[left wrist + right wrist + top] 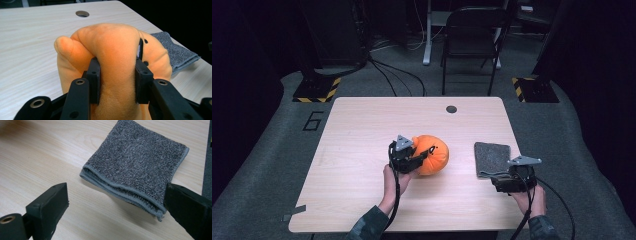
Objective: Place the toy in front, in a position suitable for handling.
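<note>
An orange plush toy (433,154) with small black marks lies near the middle of the table (362,130). My left gripper (411,161) is shut on the plush toy (115,50); both pads press deep into its soft body. A folded grey towel (491,158) lies flat at the right side of the table. My right gripper (507,182) stands open just in front of the towel (136,162), its jaws wide apart and level with the towel's near folded edge, nothing between them.
A round cable hole (451,109) sits near the table's far edge. Beyond the table stands a black folding chair (472,35), with cables on the grey floor. The table's right edge (517,165) runs close to the towel.
</note>
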Tool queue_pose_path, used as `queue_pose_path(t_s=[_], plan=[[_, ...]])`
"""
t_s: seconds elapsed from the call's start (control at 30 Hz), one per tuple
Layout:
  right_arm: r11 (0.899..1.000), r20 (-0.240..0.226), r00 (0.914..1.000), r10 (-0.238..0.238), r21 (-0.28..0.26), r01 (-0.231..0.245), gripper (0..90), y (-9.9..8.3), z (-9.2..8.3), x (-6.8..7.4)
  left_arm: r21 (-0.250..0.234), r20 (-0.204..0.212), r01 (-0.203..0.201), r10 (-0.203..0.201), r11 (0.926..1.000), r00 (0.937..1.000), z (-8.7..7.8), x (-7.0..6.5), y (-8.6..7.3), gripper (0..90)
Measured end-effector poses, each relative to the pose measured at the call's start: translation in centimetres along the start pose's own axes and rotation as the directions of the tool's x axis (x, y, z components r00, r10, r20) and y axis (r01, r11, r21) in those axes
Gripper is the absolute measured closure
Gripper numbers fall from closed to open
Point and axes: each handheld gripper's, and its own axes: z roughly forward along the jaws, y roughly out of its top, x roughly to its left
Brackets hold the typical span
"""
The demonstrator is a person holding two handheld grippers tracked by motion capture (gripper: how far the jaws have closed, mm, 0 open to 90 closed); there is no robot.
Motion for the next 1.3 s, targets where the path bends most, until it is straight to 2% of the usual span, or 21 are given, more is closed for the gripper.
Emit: queue_pose_path(t_s=[0.1,0.37,0.47,0.53,0.57,0.6,0.67,0.7,0.73,0.77,0.8,0.83,0.87,0.9,0.97,1.03,1.07,1.1,1.13,1.2,1.3], plan=[[1.0,0.0,0.9999,-0.011,-0.003,0.011,5.7,0.0,0.1,0.0,0.003,-0.003,0.01,-0.01,0.9999,0.9999,0.6,-0.5,-0.2,64.5],[1.0,-0.001,1.0,-0.008,0.005,0.008,5.8,0.0,0.1,0.0,0.017,-0.07,0.052,-0.051,0.9985,0.9962,2.7,-1.2,-1.7,63.1],[1.0,-0.001,1.0,-0.002,0.014,0.002,5.8,0.0,0.1,0.1,0.031,-0.094,0.041,-0.038,0.9987,0.9949,3.5,-1.1,-2.7,54.9],[1.0,-0.002,1.0,-0.002,0.012,0.002,5.8,0.0,0.0,0.2,0.039,-0.09,0.029,-0.026,0.9988,0.9956,3.3,-1.0,-2.6,51.0],[1.0,-0.001,1.0,-0.003,0.012,0.003,5.8,0.0,0.0,0.2,0.04,-0.094,0.021,-0.017,0.999,0.9955,3.2,-1.0,-2.4,45.3],[1.0,-0.002,1.0,-0.001,0.012,0.001,5.8,0.0,0.1,0.1,0.047,-0.074,-0.001,0.004,0.9989,0.9973,2.7,-0.7,-2.0,34.0],[1.0,0.005,1.0,-0.003,0.005,0.003,5.8,0.0,0.2,0.1,0.042,-0.078,-0.014,0.018,0.999,0.9968,2.4,-0.7,-1.8,27.2],[1.0,0.002,1.0,0.002,0.009,-0.002,5.8,0.0,0.2,0.1,0.041,-0.057,-0.035,0.037,0.9986,0.9977,1.8,-0.6,-1.5,27.2],[1.0,-0.003,1.0,-0.003,0.014,0.003,5.9,0.0,0.1,0.1,0.037,-0.051,-0.04,0.042,0.9985,0.9978,1.5,-0.4,-1.3,22.5],[1.0,-0.003,0.9999,-0.01,0.01,0.01,5.9,0.0,0.0,0.0,0.043,-0.016,-0.09,0.091,0.995,0.9957,0.4,0.1,-0.8,17.7],[1.0,-0.003,0.9999,-0.01,0.01,0.01,5.9,0.0,0.0,0.0,0.043,-0.016,-0.09,0.091,0.995,0.9957,0.4,0.1,-0.8,15.4],[1.0,-0.003,1.0,-0.004,0.006,0.004,5.9,0.0,0.0,0.0,0.045,-0.015,-0.126,0.126,0.9911,0.9919,-0.7,0.7,-0.5,15.8],[1.0,-0.001,1.0,-0.004,0.004,0.004,5.9,0.0,0.0,0.0,0.041,0.002,-0.142,0.142,0.989,0.9898,-1.3,1.1,-0.5,15.5],[1.0,0.001,1.0,0.0,0.008,0.0,5.9,0.0,0.0,0.0,0.042,-0.004,-0.154,0.154,0.9872,0.9881,-1.8,1.5,-0.5,14.5],[1.0,0.008,1.0,0.003,0.006,-0.003,6.0,0.0,0.0,0.0,0.052,0.037,-0.18,0.178,0.9823,0.9833,-2.5,2.6,-0.6,14.9],[1.0,0.004,1.0,-0.003,0.005,0.003,6.1,0.1,0.0,0.0,0.046,0.061,-0.16,0.157,0.9861,0.9858,-2.9,3.7,-0.8,15.4],[1.0,0.004,1.0,-0.003,0.005,0.003,6.1,0.1,0.0,0.0,0.046,0.061,-0.16,0.157,0.9861,0.9858,-2.9,3.7,-0.8,15.1],[1.0,0.003,1.0,-0.007,0.011,0.007,6.1,0.1,0.0,0.0,0.037,0.088,-0.149,0.146,0.9881,0.9854,-3.1,4.1,-0.9,15.1],[1.0,0.005,0.9999,-0.01,0.008,0.01,6.1,0.1,0.0,0.0,0.045,0.093,-0.152,0.148,0.9873,0.9846,-3.2,4.5,-1.2,15.3],[1.0,0.005,0.9999,-0.014,0.008,0.014,6.1,0.1,-0.1,0.0,0.076,0.127,-0.181,0.171,0.9805,0.9771,-3.0,5.0,-2.0,15.9],[1.0,0.006,1.0,-0.004,0.007,0.003,6.2,0.1,0.0,-0.1,0.099,0.143,-0.189,0.174,0.9771,0.9743,-2.5,5.5,-2.9,18.0]])
